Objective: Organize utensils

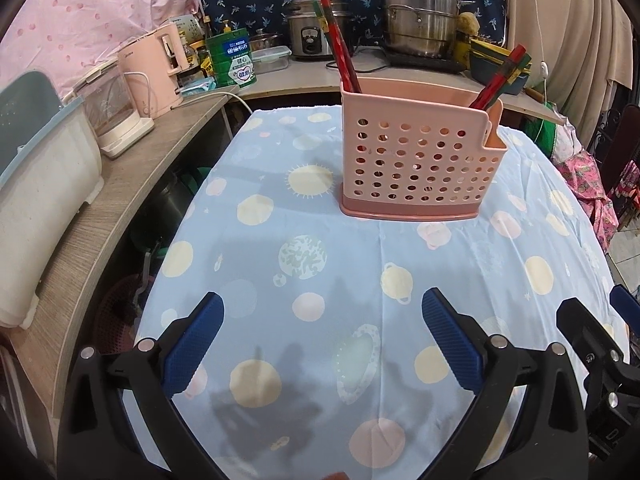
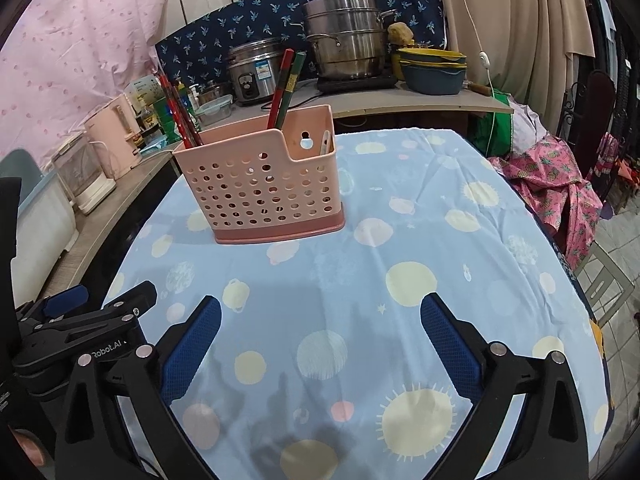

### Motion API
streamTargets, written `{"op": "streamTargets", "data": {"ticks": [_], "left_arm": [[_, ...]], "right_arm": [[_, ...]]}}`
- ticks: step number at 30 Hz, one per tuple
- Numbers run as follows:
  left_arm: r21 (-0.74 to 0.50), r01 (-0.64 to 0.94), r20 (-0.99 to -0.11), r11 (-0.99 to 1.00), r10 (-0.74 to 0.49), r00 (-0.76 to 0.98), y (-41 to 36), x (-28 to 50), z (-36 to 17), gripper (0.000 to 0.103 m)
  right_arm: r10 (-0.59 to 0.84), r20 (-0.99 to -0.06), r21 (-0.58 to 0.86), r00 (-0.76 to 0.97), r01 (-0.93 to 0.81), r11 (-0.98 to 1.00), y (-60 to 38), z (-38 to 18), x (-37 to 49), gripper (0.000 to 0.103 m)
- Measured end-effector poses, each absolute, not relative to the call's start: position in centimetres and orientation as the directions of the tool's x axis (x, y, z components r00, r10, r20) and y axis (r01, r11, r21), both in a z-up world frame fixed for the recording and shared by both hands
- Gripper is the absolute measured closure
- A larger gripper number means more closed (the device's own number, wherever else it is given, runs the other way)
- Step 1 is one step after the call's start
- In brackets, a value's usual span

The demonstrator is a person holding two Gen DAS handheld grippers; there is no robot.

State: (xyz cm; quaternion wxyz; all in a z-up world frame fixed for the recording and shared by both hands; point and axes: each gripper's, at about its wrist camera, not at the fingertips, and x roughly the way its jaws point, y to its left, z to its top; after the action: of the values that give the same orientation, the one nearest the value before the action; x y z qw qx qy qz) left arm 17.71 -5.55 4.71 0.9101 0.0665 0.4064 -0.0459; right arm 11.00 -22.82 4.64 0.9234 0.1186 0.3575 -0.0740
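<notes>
Pink holder [image 1: 416, 164] already contains the chopsticks [image 1: 338, 46]; both grippers' fingers [image 1: 192, 346] [image 2: 450, 346] hover spread and empty, nothing loose on the counter [image 2: 360, 280].

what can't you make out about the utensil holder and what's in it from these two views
- Chopsticks: lower ends hidden inside the pink holder in both views; exact count unclear.
- Pale utensil in the holder's low side compartment: only its tip shows, so its type is unclear.
- Table near edge: blocked by the left gripper and right gripper.
</notes>
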Motion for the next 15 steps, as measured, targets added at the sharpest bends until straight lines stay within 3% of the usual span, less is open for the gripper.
{"op": "streamTargets", "data": {"ticks": [15], "left_arm": [[0.091, 0.131, -0.735, 0.987, -0.022, 0.678, -5.8, 18.6, 5.2, 0.008]], "right_arm": [[-0.074, -0.671, 0.141, 0.738, 0.225, 0.964, -22.5, 4.9, 12.2, 0.007]]}}
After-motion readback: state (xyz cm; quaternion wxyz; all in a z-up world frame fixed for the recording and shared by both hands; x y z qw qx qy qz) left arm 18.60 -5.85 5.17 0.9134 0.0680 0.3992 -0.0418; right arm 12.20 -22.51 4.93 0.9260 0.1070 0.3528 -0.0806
